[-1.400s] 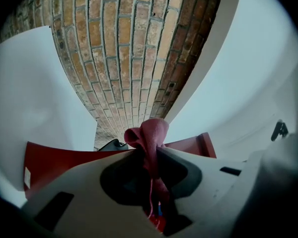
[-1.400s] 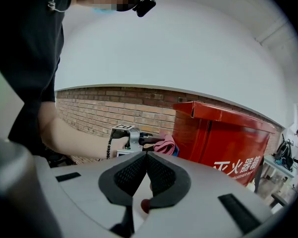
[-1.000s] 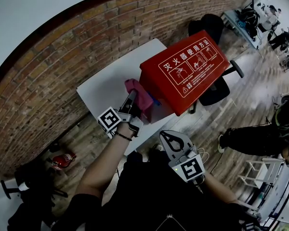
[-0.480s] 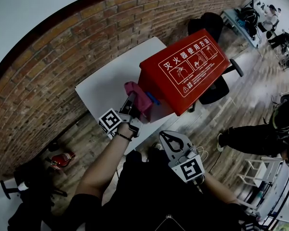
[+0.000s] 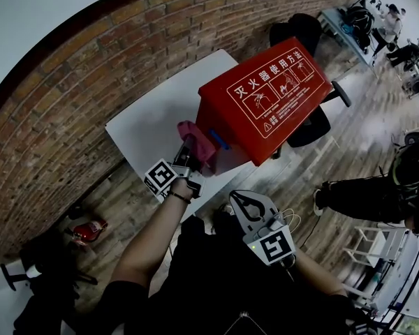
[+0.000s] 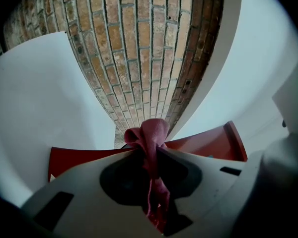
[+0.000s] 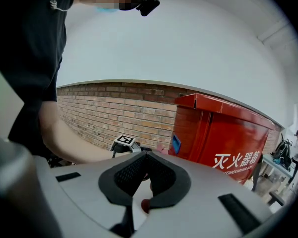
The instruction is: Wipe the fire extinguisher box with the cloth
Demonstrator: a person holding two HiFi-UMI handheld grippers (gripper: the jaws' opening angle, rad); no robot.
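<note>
on the white table (image 5: 150, 128) by the brick wall (image 5: 91, 96) stands the red box (image 5: 265, 100), lid sloping toward me. my left tongs (image 5: 187, 155) are clenched on the pink cloth (image 5: 195, 138), which bunches out past the tips. i hold it up to the box's near side face, so the loose wad and not the hard tips meets the metal. from this angle i think it touches, though i can't be sure. my right tongs (image 5: 239, 201) hang low by my body, closed on nothing and well apart from the box, since one hand is enough for wiping. compared with a second ago, the cloth has slid a little away from the blue tab (image 5: 221, 139) toward the side's far edge. the right tongs have hardly moved.
</note>
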